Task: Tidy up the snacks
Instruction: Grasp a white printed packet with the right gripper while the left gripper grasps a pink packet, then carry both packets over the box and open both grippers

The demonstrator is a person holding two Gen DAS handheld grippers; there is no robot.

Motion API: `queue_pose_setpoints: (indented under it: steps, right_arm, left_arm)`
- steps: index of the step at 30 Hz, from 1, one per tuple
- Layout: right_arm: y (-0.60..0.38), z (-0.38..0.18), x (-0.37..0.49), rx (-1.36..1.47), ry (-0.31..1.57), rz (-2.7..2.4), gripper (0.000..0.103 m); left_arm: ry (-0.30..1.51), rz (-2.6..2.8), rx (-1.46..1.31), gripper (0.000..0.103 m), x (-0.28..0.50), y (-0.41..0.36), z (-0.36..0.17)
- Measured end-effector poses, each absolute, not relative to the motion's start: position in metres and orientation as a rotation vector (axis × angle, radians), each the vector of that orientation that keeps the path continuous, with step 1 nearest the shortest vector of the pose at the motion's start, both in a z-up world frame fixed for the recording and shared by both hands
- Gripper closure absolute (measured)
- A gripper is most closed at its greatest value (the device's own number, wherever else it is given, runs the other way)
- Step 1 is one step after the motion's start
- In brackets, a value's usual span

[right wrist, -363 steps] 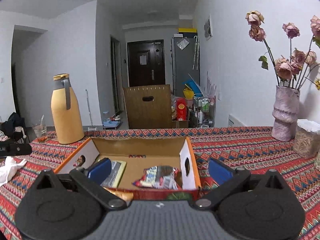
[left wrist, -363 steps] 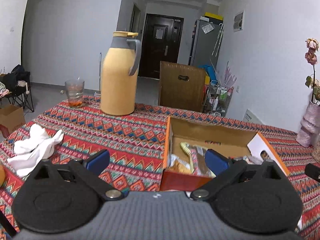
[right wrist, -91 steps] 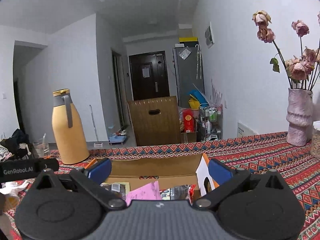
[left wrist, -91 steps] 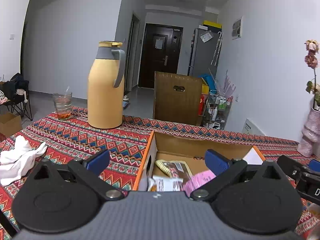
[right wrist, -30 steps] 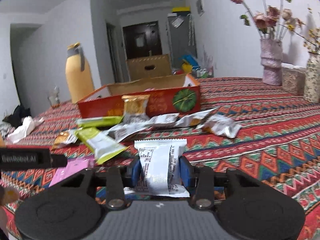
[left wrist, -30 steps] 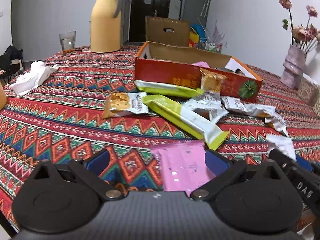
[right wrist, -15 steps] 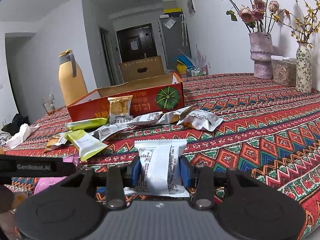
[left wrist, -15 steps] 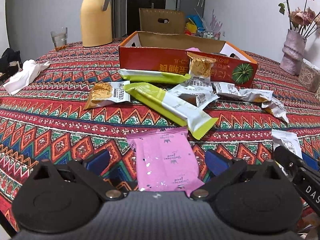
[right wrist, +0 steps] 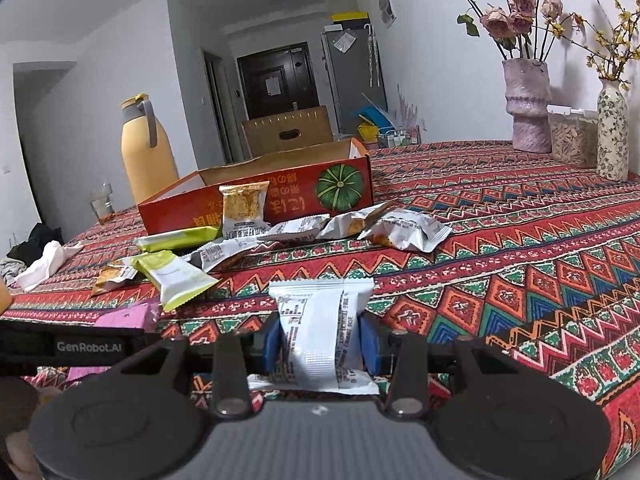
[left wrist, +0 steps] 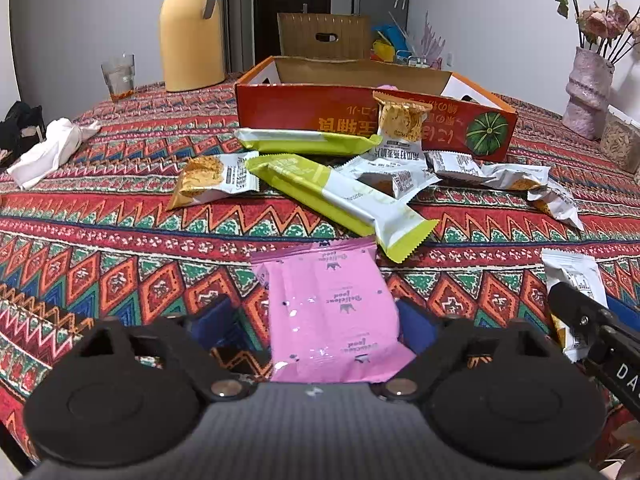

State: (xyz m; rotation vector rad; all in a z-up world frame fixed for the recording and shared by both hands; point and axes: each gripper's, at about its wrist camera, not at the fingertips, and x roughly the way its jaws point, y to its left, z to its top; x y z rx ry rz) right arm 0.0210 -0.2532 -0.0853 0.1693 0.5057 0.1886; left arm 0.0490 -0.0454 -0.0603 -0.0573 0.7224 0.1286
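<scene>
Tablecloth (left wrist: pixel 120 216): pink packet (left wrist: pixel 332 316) ("Delicious food")

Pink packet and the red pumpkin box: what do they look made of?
Pink packet: likely thin plastic film, glossy, judging by creases and bright glints. Red pumpkin box: cardboard, printed red outside, plain brown inside with matte walls and folded flaps.

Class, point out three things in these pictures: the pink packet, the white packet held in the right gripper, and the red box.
pink packet (left wrist: pixel 328 312): left wrist view, middle of its face.
white packet (right wrist: pixel 320 332): right wrist view, printed back.
red box (left wrist: pixel 304 108): left wrist view, front wall.
</scene>
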Motion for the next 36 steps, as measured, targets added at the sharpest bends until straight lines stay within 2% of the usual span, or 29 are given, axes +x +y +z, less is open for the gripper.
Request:
queue_pose_setpoints:
  steps: [3, 19, 36]
  right_arm:
    - [-0.252, -0.085, 0.021, 0.167, 0.505, 0.190, 0.063]
    - [-0.246, -0.081, 0.017, 0.144, 0.497, 0.203, 0.063]
    - [-0.233, -0.053, 0.027, 0.092, 0.439, 0.203, 0.063]
  left_arm:
    - [0.713, 0.117, -0.051, 0.040, 0.046, -0.045, -0.058]
    - [0.666, 0.085, -0.051, 0.040, 0.036, -0.039, -0.045]
    - [0.563, 0.030, -0.040, 0.040, 0.050, -0.032, -0.006]
